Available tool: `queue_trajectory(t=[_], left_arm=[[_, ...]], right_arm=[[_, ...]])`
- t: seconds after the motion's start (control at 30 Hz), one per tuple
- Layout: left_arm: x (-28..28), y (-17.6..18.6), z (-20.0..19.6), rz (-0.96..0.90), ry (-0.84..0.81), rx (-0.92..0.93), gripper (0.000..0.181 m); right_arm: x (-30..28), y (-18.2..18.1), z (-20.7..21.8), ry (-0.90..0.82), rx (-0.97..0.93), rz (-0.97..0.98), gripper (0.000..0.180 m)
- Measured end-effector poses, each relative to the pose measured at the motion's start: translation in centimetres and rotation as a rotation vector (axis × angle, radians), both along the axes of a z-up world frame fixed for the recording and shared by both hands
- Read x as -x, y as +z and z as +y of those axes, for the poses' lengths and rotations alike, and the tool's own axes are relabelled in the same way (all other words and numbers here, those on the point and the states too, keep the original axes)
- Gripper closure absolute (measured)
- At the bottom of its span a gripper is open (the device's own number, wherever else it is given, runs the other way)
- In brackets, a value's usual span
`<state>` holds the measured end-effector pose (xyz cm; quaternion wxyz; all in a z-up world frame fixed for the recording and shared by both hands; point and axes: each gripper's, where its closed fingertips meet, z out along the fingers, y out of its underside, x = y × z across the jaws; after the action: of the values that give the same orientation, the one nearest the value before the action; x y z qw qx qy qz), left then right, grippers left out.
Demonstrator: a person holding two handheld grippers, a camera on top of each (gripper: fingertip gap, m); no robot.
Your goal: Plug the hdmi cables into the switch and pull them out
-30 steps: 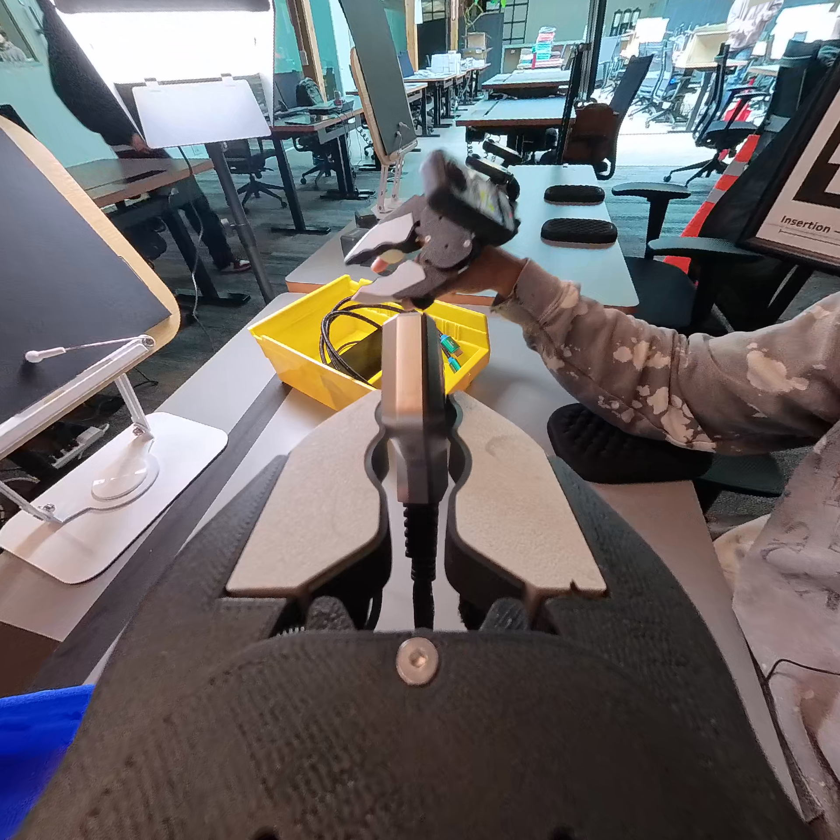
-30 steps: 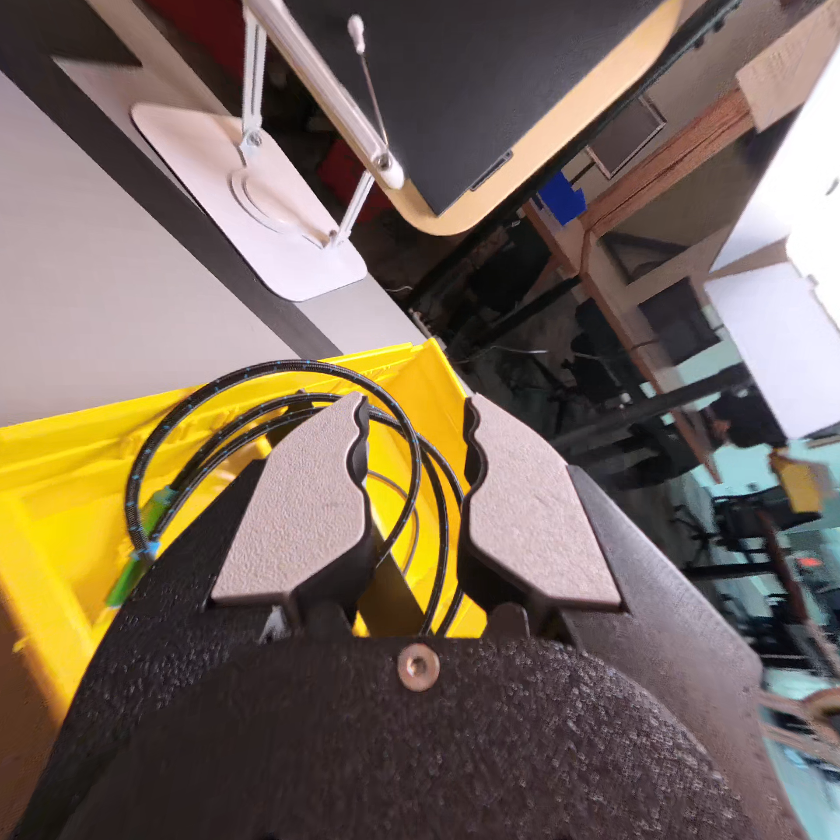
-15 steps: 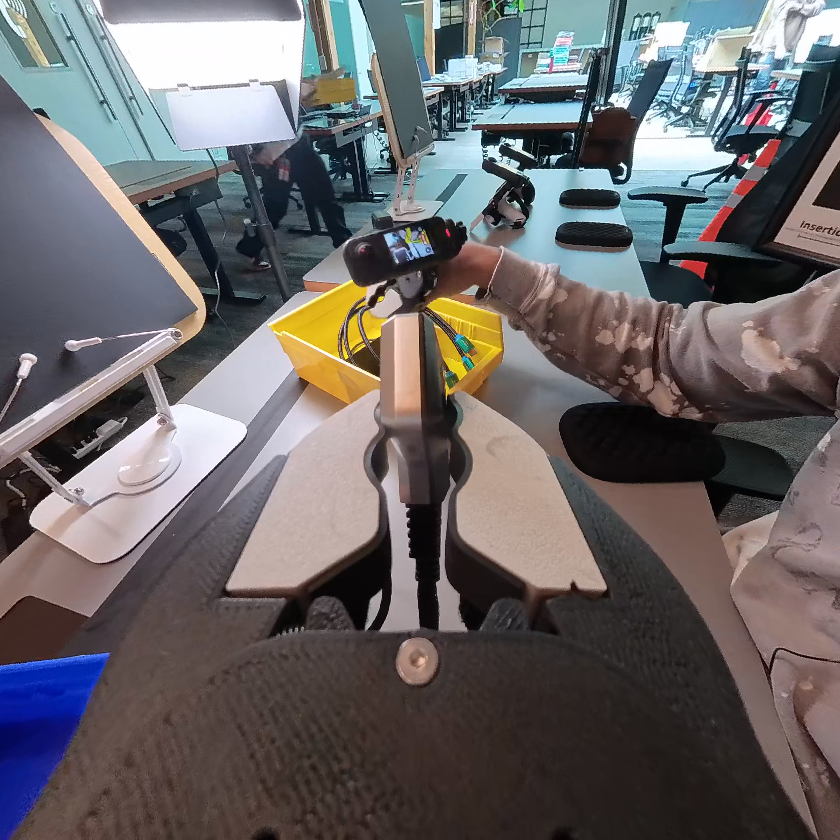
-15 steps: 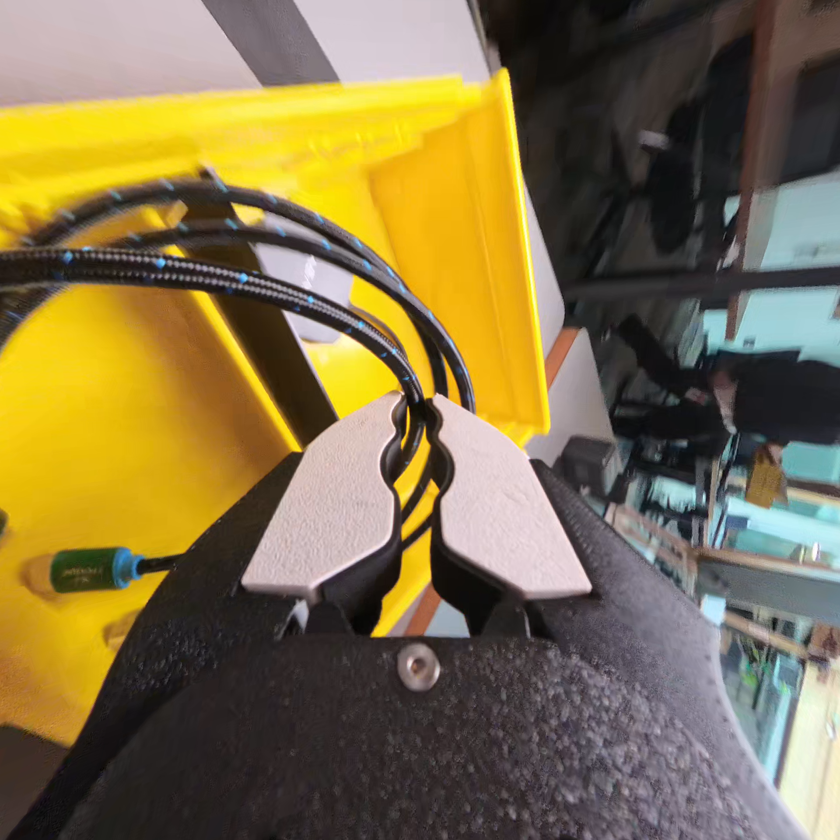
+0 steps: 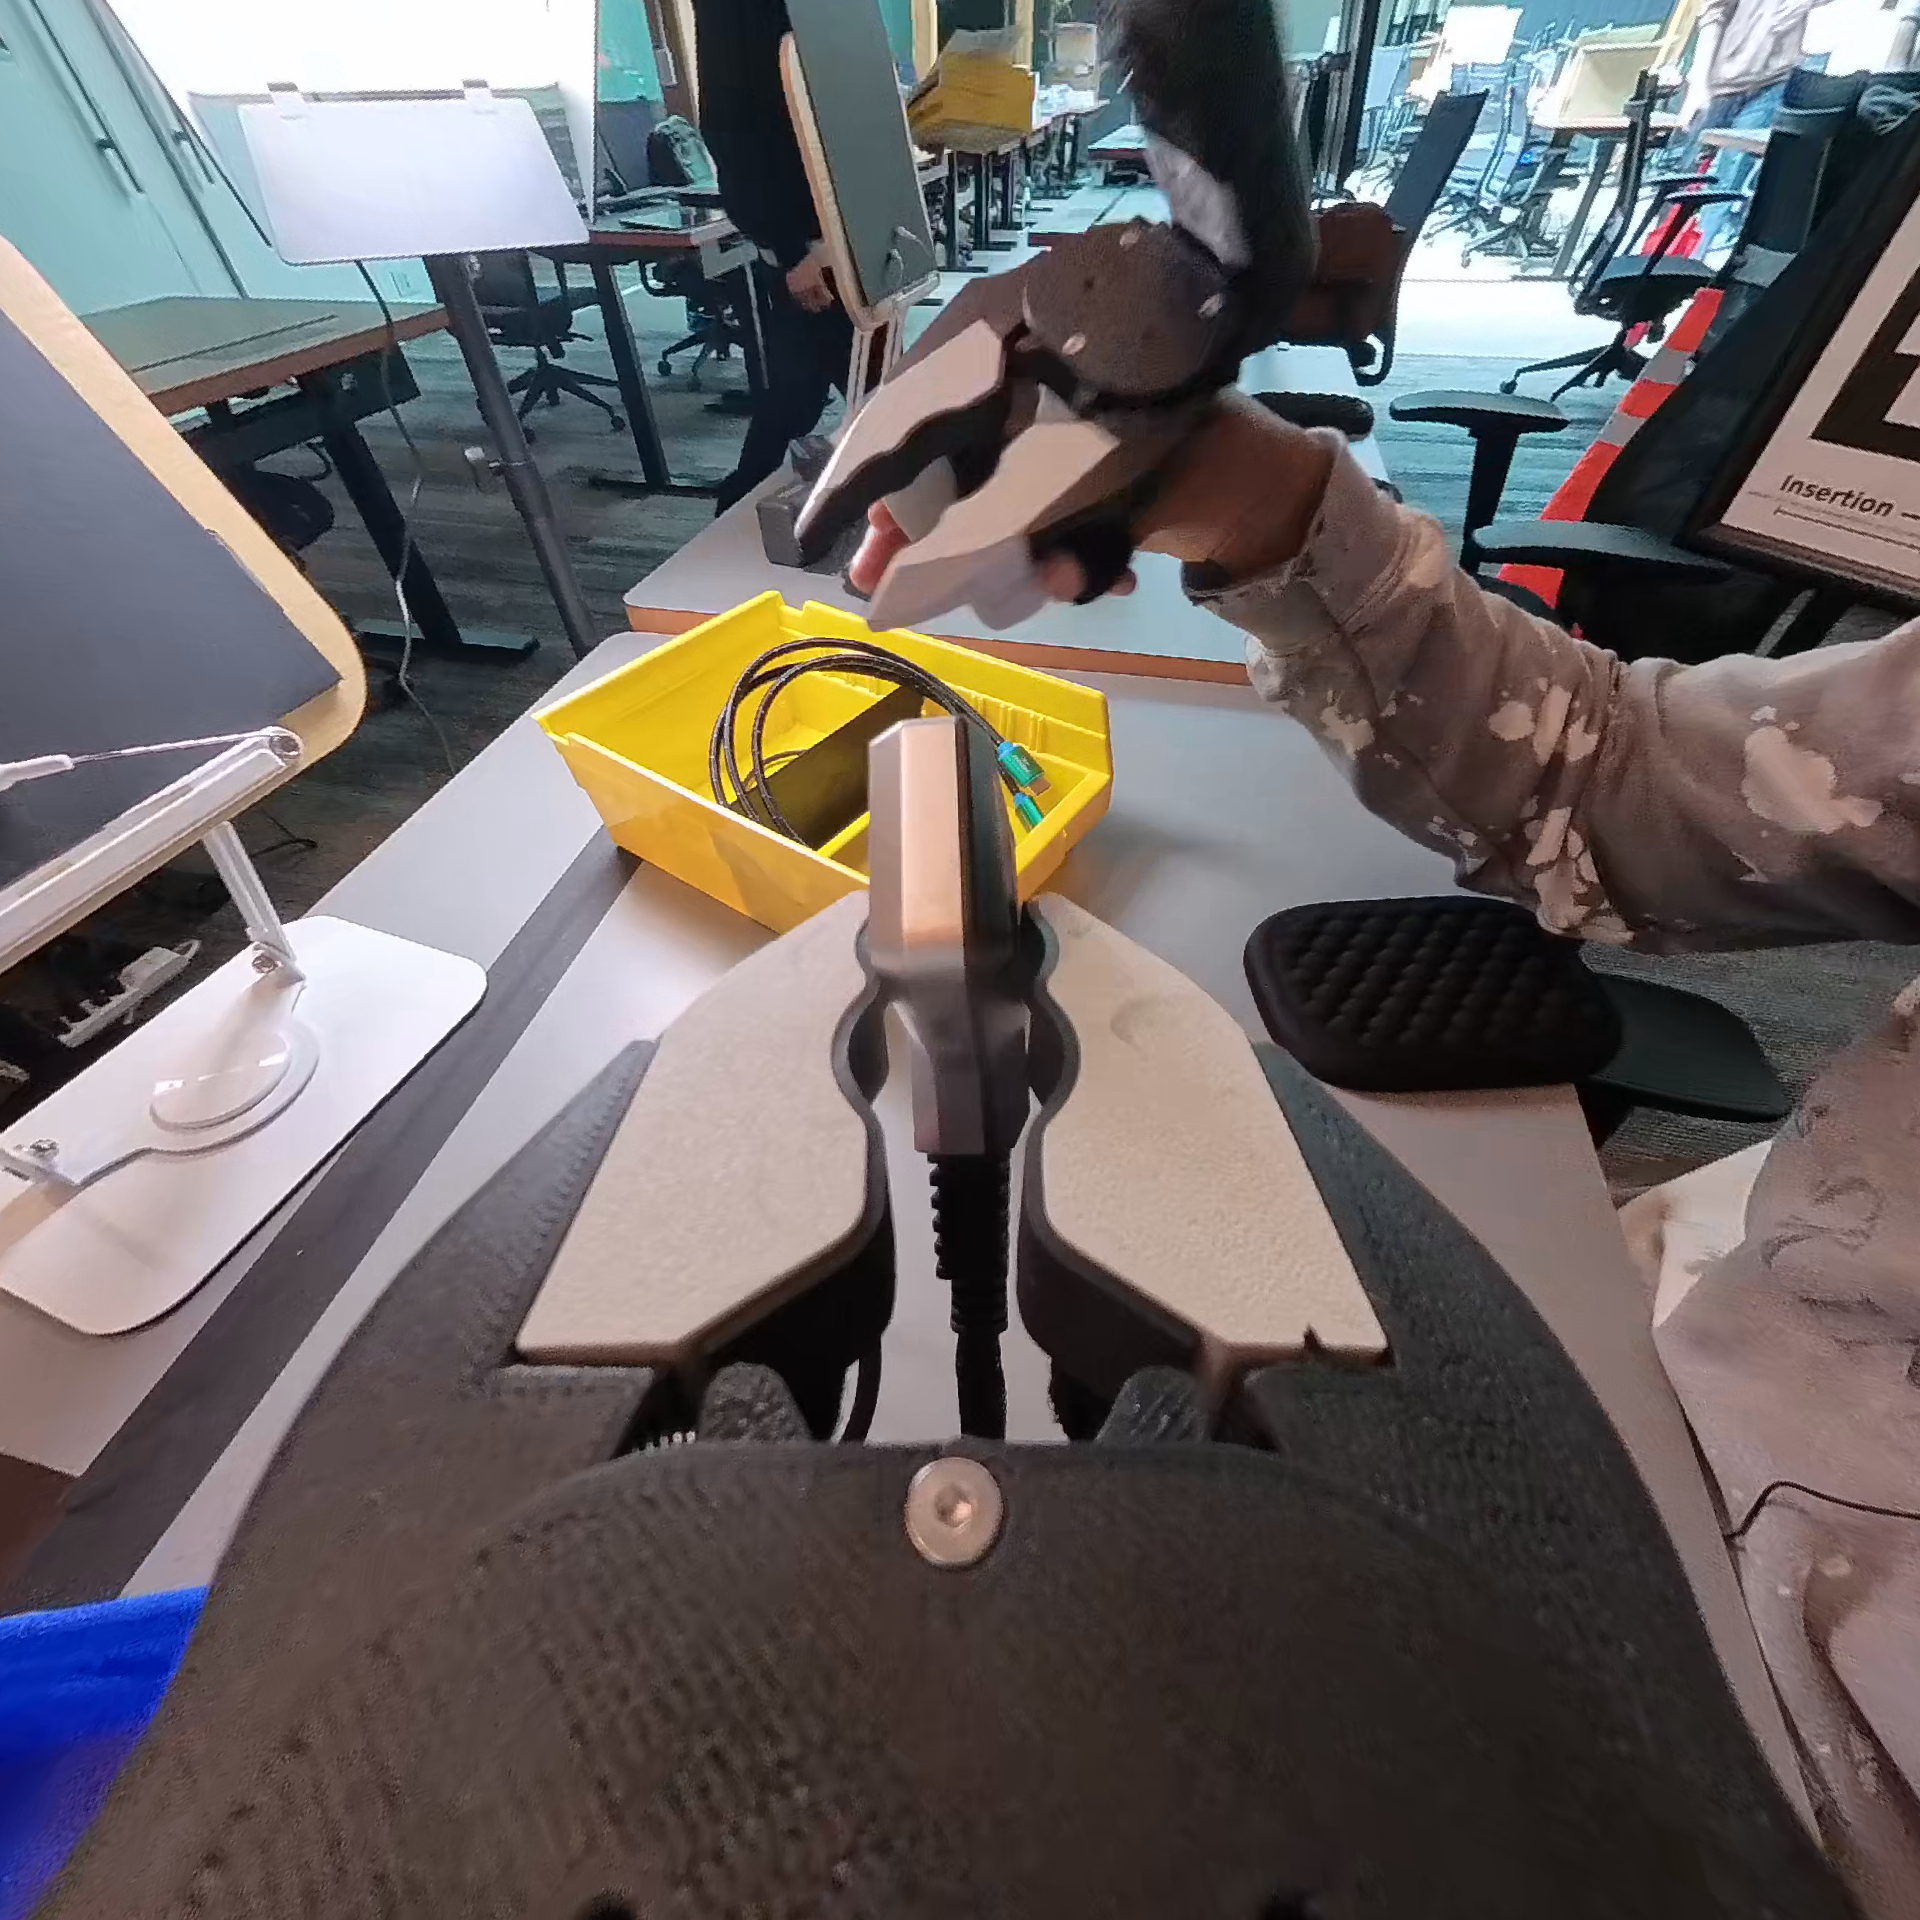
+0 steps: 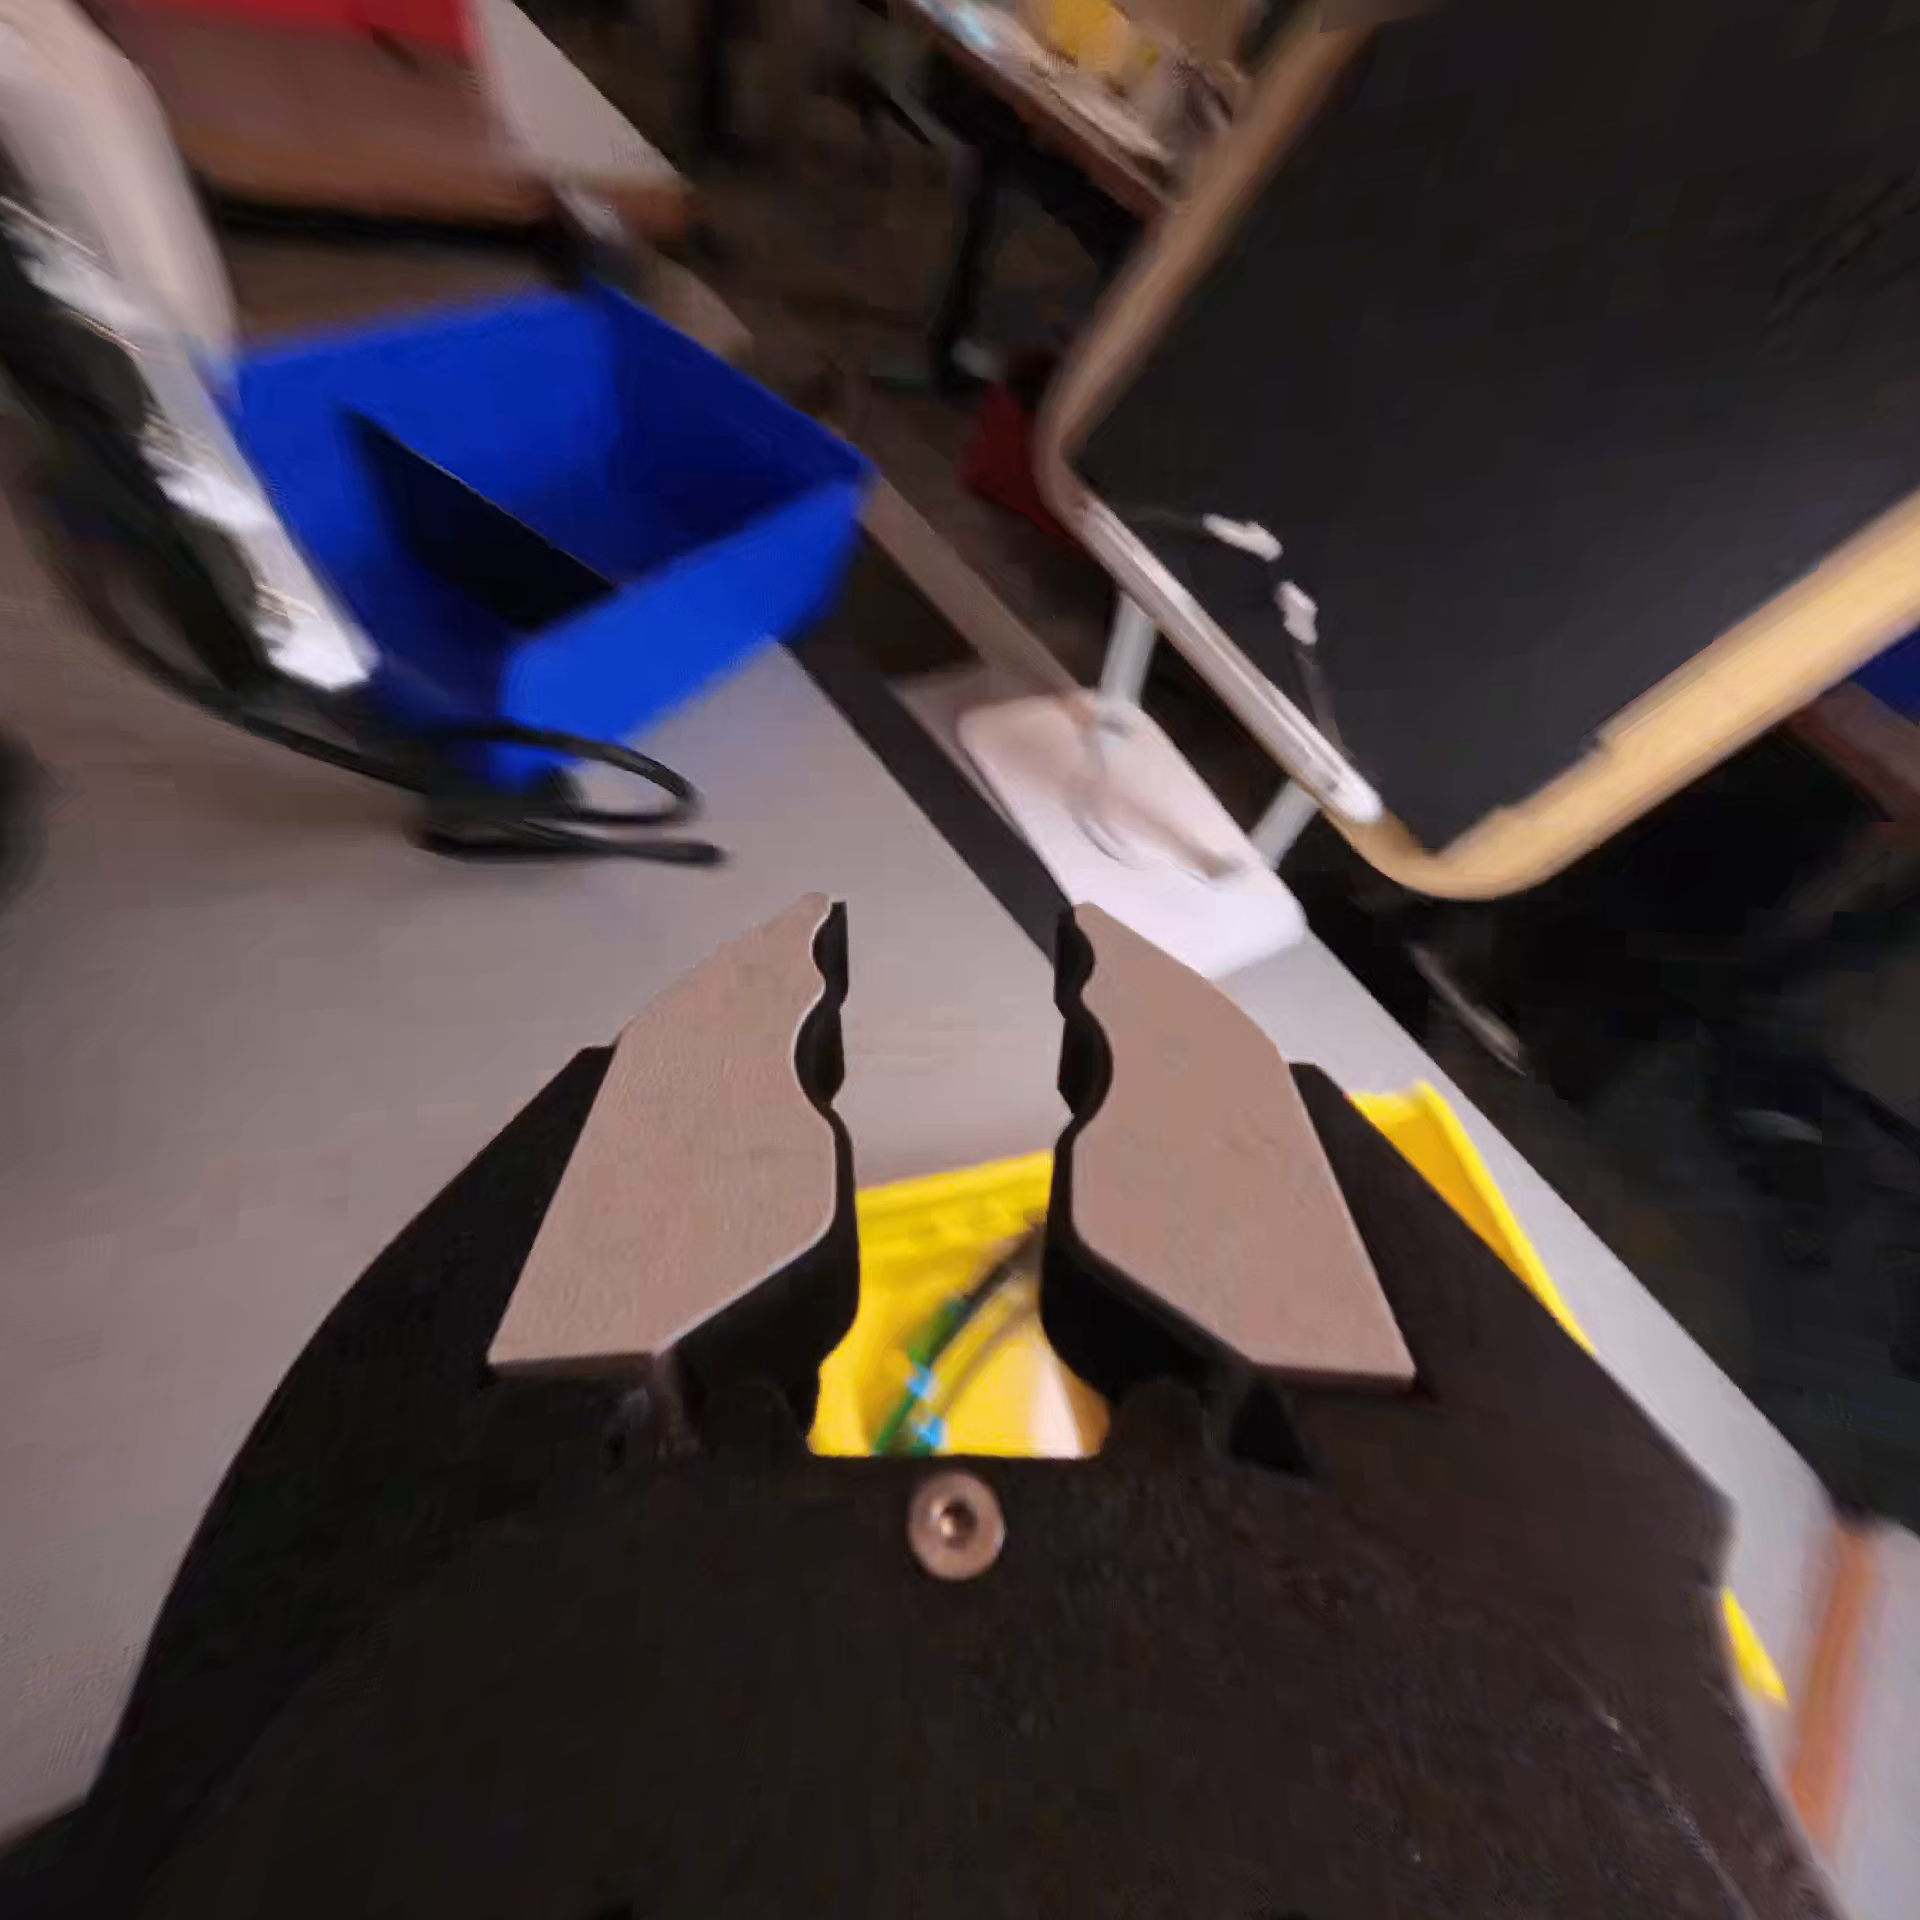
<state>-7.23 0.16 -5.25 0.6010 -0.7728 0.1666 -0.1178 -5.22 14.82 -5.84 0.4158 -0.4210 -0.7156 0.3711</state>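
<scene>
My left gripper (image 5: 951, 925) is shut on a grey metal HDMI switch (image 5: 925, 883), held edge-on above the table, with a black ribbed cable (image 5: 971, 1247) running back from it between the fingers. A yellow bin (image 5: 665, 769) beyond it holds coiled black braided HDMI cables (image 5: 769, 717) with green plugs (image 5: 1023, 774) and a dark box. My right gripper (image 5: 883, 551) hangs open and empty above the bin's far side. In the blurred right wrist view the right gripper (image 6: 945, 935) stands open over the yellow bin (image 6: 935, 1205).
A tablet stand with a white base (image 5: 208, 1091) and black board stands at the left. A black wrist pad (image 5: 1423, 997) lies at the table's right edge. A blue bin (image 6: 582, 468) sits near me, with a loose black cable (image 6: 582, 790) beside it.
My right gripper went into the bin and shut on a braided cable, then let it go, opened and rose above the bin. My left gripper kept hold of the switch.
</scene>
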Motion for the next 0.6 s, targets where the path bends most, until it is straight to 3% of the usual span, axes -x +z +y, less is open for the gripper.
queue_trajectory(t=[0.1, 0.2, 0.23, 0.27, 0.37, 0.6], left_arm=[[-1.1, 0.0, 0.1, 0.006, -0.037, -0.004, 0.158], [-2.5, 0.4, 0.0, 0.022, -0.079, -0.020, 0.159], [-3.0, 0.6, -0.1, 0.030, -0.094, -0.026, 0.159], [-3.5, 0.8, -0.3, 0.037, -0.112, -0.036, 0.159], [-3.2, 2.8, -1.0, 0.005, -0.080, -0.125, 0.150], [0.5, 6.2, -4.2, -0.005, 0.076, -0.256, 0.141]], right_arm=[[-1.1, 1.0, -8.9, 0.347, 0.117, -0.057, 0.141], [-1.0, -0.4, -13.4, 0.487, 0.091, -0.160, 0.132], [-0.9, -0.7, -14.4, 0.510, 0.084, -0.185, 0.137], [-0.8, -0.8, -15.1, 0.531, 0.069, -0.205, 0.155], [-1.0, 0.5, -15.5, 0.548, -0.024, -0.229, 0.159], [0.3, 8.7, -11.4, 0.346, -0.159, -0.181, 0.160]])
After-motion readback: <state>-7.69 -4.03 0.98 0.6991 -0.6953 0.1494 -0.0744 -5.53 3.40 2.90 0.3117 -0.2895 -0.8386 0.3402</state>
